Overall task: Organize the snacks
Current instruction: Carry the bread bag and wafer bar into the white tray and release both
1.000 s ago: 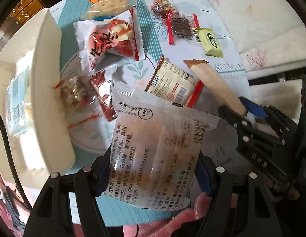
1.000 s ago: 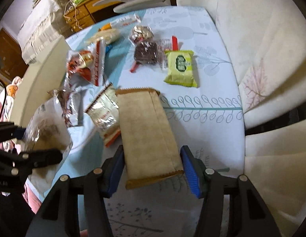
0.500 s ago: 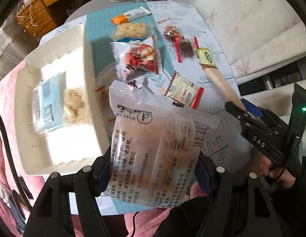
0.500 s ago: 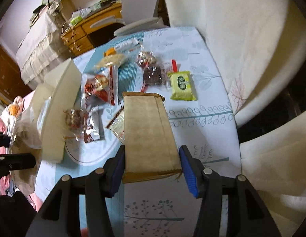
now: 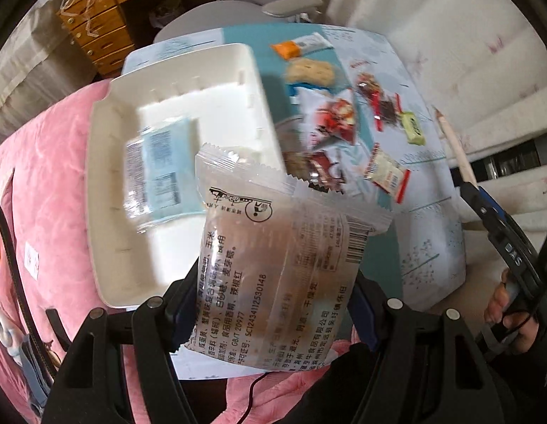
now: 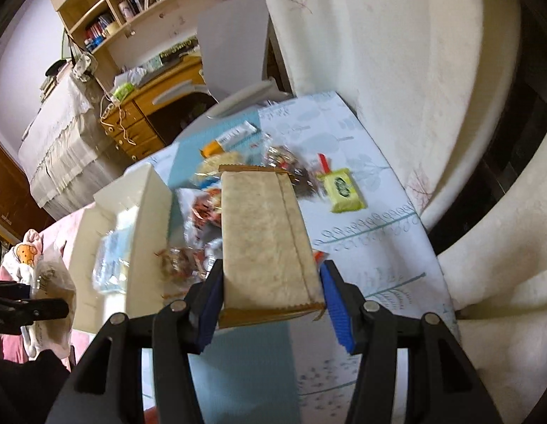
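My left gripper (image 5: 273, 304) is shut on a clear snack bag with printed text (image 5: 273, 265) and holds it in the air near the front right corner of the white tray (image 5: 107, 212). A blue-labelled packet (image 5: 156, 169) lies inside the tray. My right gripper (image 6: 269, 304) is shut on a flat tan packet (image 6: 266, 243) and holds it above the table. Several loose snacks lie on the table right of the tray: a red-and-white bag (image 5: 333, 120), a yellow-green packet (image 6: 342, 189) and an orange-ended bar (image 5: 301, 45).
The tray stands at the left edge of the table with the patterned blue-and-white cloth (image 6: 372, 247). A pink blanket (image 5: 36, 176) lies to the left. A white sofa (image 6: 414, 88) runs along the right. A wooden desk (image 6: 146, 113) and a chair stand behind the table.
Both grippers have risen and pulled back from the table, each keeping its packet. The left gripper has swung left, so the tray's inside now shows in full.
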The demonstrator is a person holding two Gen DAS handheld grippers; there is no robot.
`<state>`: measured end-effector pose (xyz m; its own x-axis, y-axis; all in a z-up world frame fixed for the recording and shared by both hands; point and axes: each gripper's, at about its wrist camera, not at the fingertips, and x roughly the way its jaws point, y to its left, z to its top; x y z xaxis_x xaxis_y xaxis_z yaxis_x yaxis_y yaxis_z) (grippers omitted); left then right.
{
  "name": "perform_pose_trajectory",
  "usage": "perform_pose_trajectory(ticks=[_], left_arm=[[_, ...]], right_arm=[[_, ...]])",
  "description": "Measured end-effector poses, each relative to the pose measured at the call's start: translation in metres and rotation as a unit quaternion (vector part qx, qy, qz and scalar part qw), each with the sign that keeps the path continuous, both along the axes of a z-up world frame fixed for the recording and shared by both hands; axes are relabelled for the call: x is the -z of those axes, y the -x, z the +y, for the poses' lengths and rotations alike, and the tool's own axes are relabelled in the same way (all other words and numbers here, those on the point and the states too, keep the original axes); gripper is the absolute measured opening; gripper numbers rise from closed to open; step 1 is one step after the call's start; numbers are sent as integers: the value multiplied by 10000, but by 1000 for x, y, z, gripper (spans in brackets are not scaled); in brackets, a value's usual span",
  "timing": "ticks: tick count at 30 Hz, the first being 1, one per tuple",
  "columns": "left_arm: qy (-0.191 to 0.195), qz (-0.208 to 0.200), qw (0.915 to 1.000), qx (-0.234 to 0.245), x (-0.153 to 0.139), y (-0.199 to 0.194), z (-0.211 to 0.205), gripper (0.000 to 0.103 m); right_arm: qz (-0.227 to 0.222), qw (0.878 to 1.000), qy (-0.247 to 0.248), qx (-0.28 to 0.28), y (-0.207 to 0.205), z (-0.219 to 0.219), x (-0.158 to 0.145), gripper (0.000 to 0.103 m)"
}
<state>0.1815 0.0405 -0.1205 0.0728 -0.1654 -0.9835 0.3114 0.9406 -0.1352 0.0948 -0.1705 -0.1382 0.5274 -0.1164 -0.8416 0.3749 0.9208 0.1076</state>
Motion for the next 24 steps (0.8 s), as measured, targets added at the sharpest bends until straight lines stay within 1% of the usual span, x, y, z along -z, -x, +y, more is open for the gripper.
perform_pose_trajectory(ticks=[3,8,14,19,22,23,24], left_arm=[[19,0,10000,-28,1,-5,23,71],[-60,-138,9998,146,-1,-12,56,71],[114,-251,9995,152,0,-27,96,71],[409,-315,9986,89,3,-35,121,71],[455,-311,9985,23,8,-38,131,73],[477,-270,9985,-15,11,-39,135,74],[484,-231,9985,-50,14,-39,137,79]], right_arm=[[-179,9998,6,-24,-2,22,-6,53],[-399,9992,-43,-80,-11,62,-7,53],[-599,9976,-157,-301,-29,115,-2,53],[-611,9962,-154,-605,-44,156,6,53],[-574,9948,-182,-824,-52,177,13,54],[-564,9943,-185,-882,-53,181,14,54],[-543,9939,-186,-941,-55,188,16,54]])
